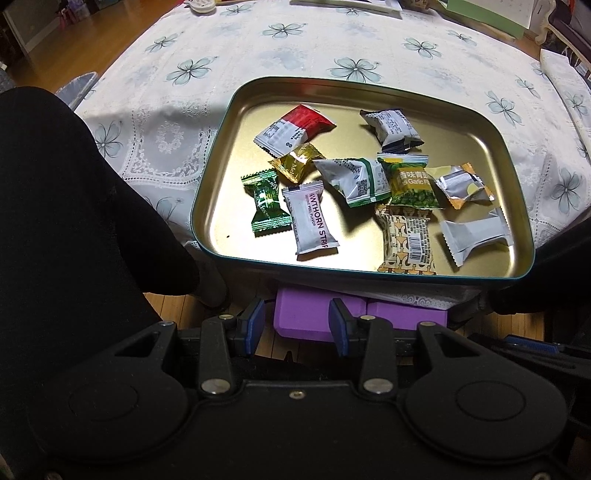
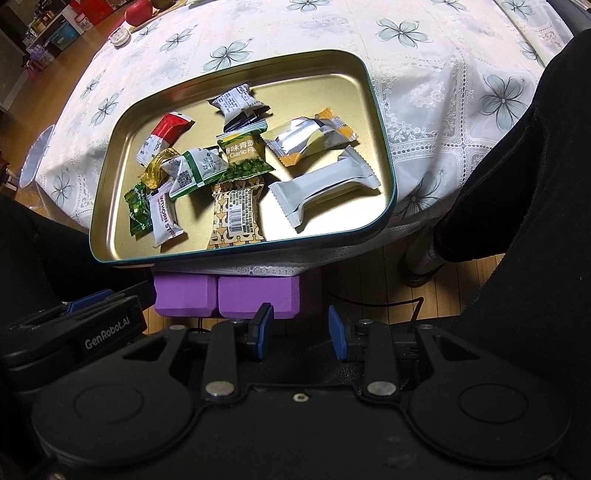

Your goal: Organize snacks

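Note:
A shallow gold tin tray (image 1: 229, 218) with a teal rim sits at the near edge of the table; the right wrist view shows the same tray (image 2: 118, 236). Several wrapped snacks lie loose in it: a red-and-white packet (image 1: 295, 127), a green candy (image 1: 266, 201), a white hawthorn strip (image 1: 310, 218), a green garlic-pea packet (image 2: 243, 155), a barcode packet (image 2: 234, 218) and a long white packet (image 2: 325, 188). My left gripper (image 1: 297, 325) hangs below the tray's near edge, open and empty. My right gripper (image 2: 301, 332) is likewise open, empty and short of the tray.
Two purple foam blocks (image 2: 225, 295) sit under the table edge just beyond the fingers. The person's black-clad legs (image 1: 74, 203) (image 2: 517, 166) flank the tray. A flowered lace tablecloth (image 1: 221, 55) covers the table. A red apple (image 2: 138, 11) lies at the far side.

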`<state>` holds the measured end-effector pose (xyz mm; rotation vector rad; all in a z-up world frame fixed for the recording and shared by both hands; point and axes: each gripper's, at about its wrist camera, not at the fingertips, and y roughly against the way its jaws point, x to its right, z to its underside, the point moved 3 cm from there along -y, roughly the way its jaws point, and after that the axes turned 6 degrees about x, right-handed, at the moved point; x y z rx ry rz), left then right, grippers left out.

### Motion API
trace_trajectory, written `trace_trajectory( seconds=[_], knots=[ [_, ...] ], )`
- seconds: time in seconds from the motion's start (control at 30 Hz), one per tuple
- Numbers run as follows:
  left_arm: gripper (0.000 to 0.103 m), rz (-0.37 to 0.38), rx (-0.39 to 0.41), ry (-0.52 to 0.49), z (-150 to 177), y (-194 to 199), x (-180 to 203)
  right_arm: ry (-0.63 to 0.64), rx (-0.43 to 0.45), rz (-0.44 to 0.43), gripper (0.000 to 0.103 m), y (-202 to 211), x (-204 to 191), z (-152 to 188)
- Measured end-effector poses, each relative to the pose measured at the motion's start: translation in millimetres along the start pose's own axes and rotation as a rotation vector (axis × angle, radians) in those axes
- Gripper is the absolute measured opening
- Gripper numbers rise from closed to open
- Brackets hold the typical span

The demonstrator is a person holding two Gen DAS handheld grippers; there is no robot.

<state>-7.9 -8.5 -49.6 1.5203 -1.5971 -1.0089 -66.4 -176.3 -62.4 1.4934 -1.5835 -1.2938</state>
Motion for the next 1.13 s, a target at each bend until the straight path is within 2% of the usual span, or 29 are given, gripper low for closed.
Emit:
trace_trajectory(
  seconds=[1.13],
  knots=[
    [0.047, 0.018, -0.032, 0.002, 0.6, -3.4, -1.1, 0.017, -0.033, 0.000, 0.035, -4.7, -6.1, 0.5]
  ],
)
